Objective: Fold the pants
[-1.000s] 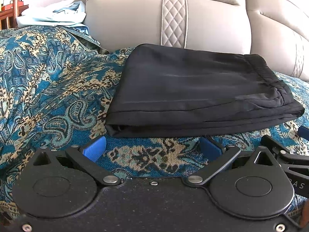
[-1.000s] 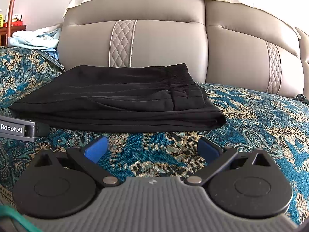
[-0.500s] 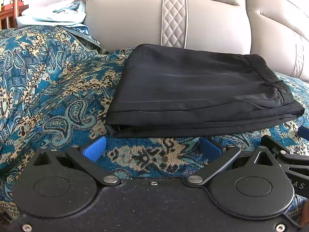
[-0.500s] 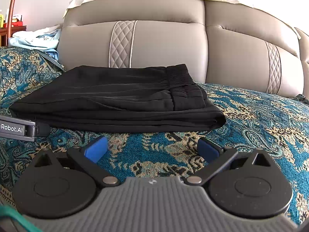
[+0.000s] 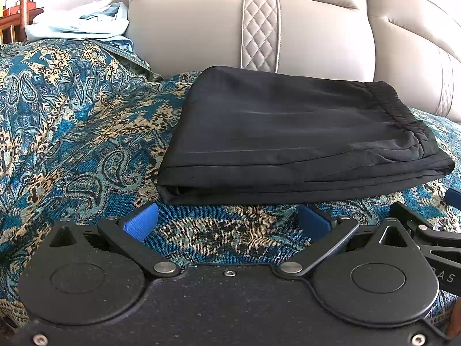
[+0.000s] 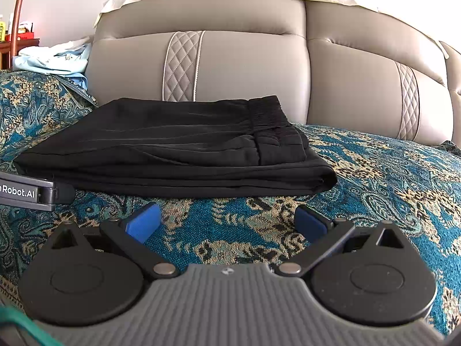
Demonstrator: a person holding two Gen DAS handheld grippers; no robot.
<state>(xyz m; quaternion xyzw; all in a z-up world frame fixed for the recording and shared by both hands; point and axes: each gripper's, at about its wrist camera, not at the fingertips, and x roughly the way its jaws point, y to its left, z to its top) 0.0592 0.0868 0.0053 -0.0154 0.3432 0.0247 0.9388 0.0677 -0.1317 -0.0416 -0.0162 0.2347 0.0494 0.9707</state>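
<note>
The black pants (image 5: 288, 132) lie folded in a flat stack on the patterned blue bedspread (image 5: 72, 132), elastic waistband at the right. They also show in the right wrist view (image 6: 173, 150). My left gripper (image 5: 227, 222) is open and empty, just in front of the stack's near edge. My right gripper (image 6: 227, 222) is open and empty, a little in front of the stack's right half. The right gripper's body shows at the right edge of the left wrist view (image 5: 426, 230); the left gripper's body shows at the left edge of the right wrist view (image 6: 28, 191).
A padded grey headboard (image 6: 245, 66) stands right behind the pants. A light blue cloth pile (image 5: 80, 26) lies at the back left on the raised bedspread. A wooden shelf and curved pole (image 6: 17, 14) stand at the far left.
</note>
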